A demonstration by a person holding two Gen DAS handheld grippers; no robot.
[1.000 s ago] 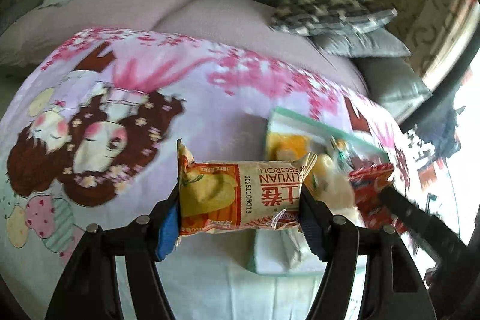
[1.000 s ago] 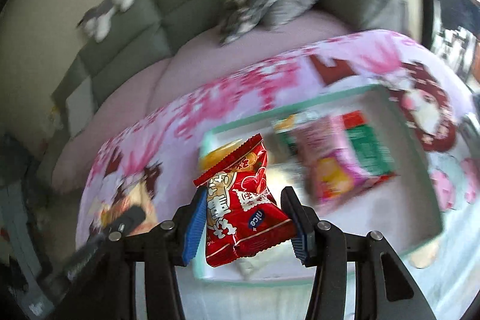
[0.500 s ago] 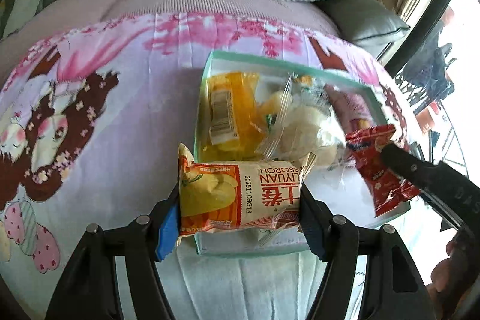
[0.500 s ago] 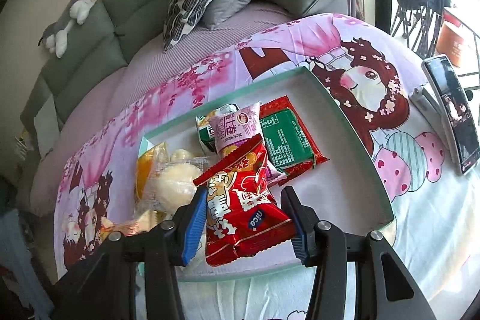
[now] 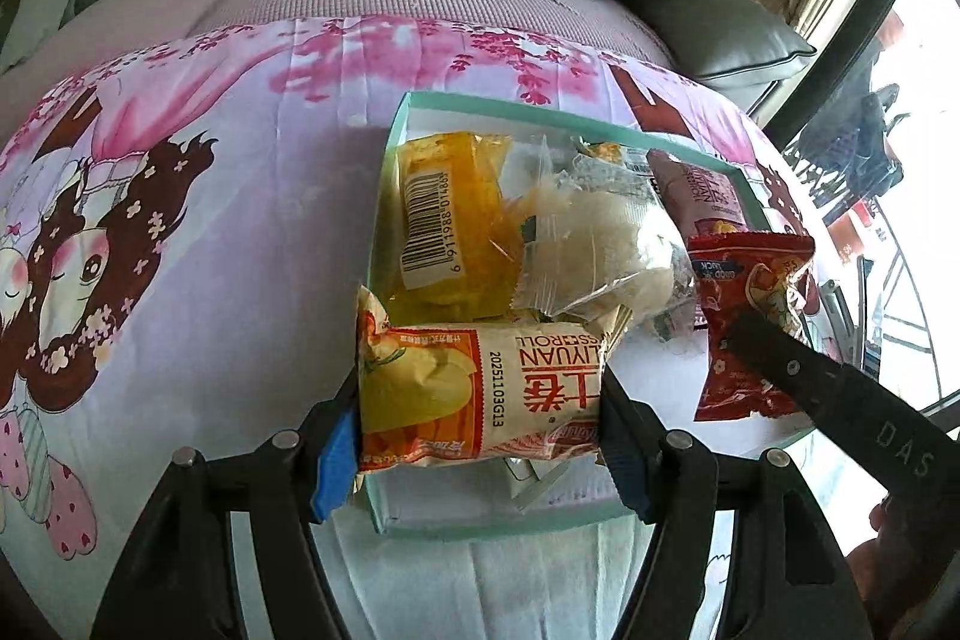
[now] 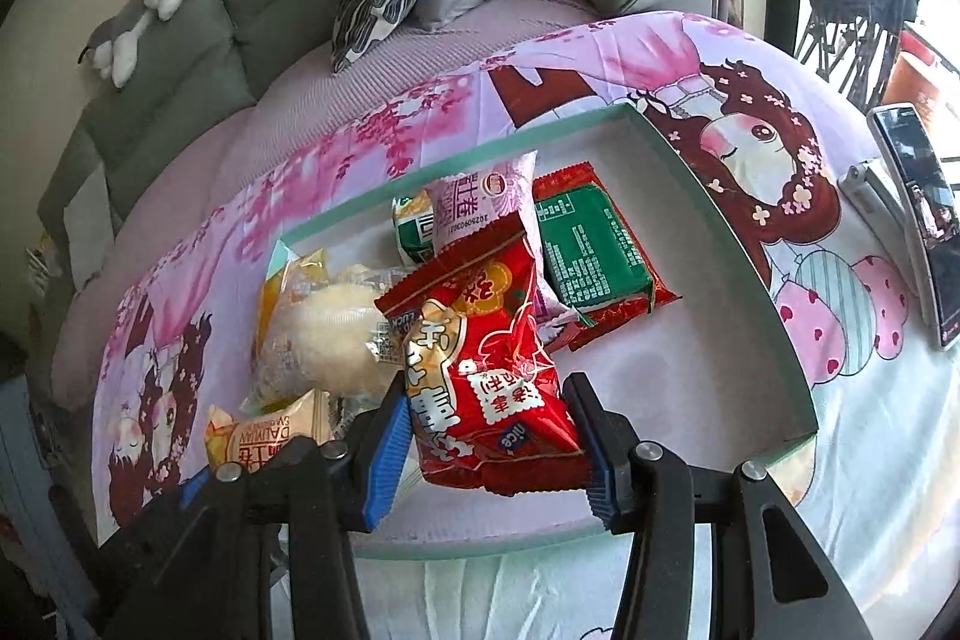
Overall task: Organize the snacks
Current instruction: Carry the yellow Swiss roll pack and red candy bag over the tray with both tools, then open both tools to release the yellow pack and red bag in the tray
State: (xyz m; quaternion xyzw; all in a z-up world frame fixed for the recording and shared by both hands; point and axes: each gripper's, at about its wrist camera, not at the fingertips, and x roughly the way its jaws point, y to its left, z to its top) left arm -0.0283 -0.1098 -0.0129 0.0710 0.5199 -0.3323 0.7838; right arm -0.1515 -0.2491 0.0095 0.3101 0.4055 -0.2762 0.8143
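Hovering over the near end of the green-rimmed tray [image 5: 543, 105], two packets are being carried at once: the yellow roll packet [image 5: 480, 391] is being pinched by its short ends in the left hand-held gripper [image 5: 474, 436], and the red snack packet [image 6: 489, 388] is being clamped by its sides in the right hand-held gripper [image 6: 487, 451], both sets of jaws closed only to packet width. Crowding is being risked: just ahead of the left hand-held gripper the orange packet [image 5: 447, 220] and the clear bun bag [image 5: 591, 250] are already being piled, so a dropped roll is likely to be left leaning on the near rim. Only the right view is showing the bare tray floor to the right, the green packet [image 6: 591, 250], and a phone [image 6: 924, 220] on the surface
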